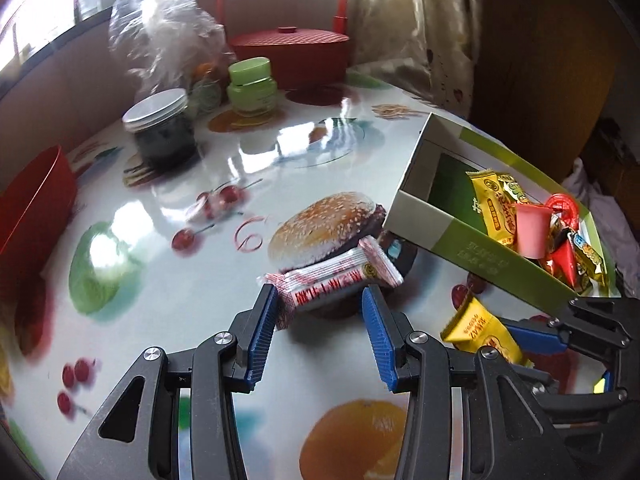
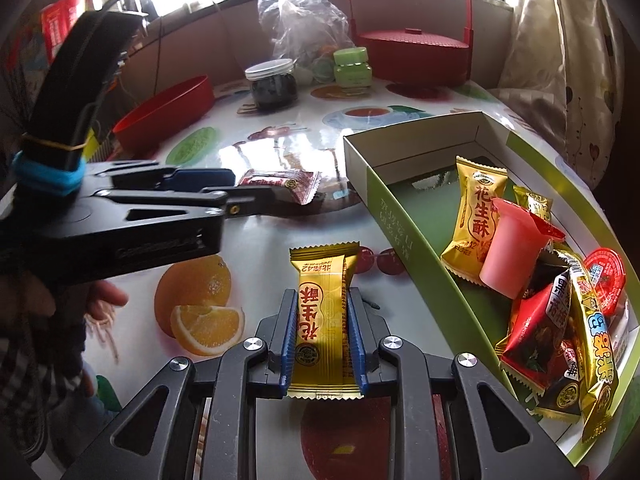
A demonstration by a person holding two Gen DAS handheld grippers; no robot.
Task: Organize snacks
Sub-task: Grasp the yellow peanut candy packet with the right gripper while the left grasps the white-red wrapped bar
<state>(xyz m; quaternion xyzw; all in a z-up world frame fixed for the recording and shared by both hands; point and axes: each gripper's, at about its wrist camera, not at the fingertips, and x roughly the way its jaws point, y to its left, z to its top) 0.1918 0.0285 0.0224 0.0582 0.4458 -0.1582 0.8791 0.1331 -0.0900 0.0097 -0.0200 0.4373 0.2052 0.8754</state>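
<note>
A red-and-white snack packet (image 1: 336,280) lies on the printed table. My left gripper (image 1: 320,300) is open, its blue pads on either side of the packet's near end; it also shows in the right wrist view (image 2: 256,196) next to the packet (image 2: 280,184). My right gripper (image 2: 322,304) is shut on a gold snack packet (image 2: 322,308), held just above the table; the packet shows in the left wrist view (image 1: 480,328). A green-and-white box (image 2: 404,224) at the right holds several snacks, among them a pink jelly cup (image 2: 508,256).
At the back stand a dark jar with a silver lid (image 2: 272,80), a green jar (image 2: 352,66), a plastic bag (image 2: 300,20) and a red lidded basket (image 2: 416,52). A red bowl (image 2: 164,112) sits at the left. A curtain (image 2: 560,60) hangs at the right.
</note>
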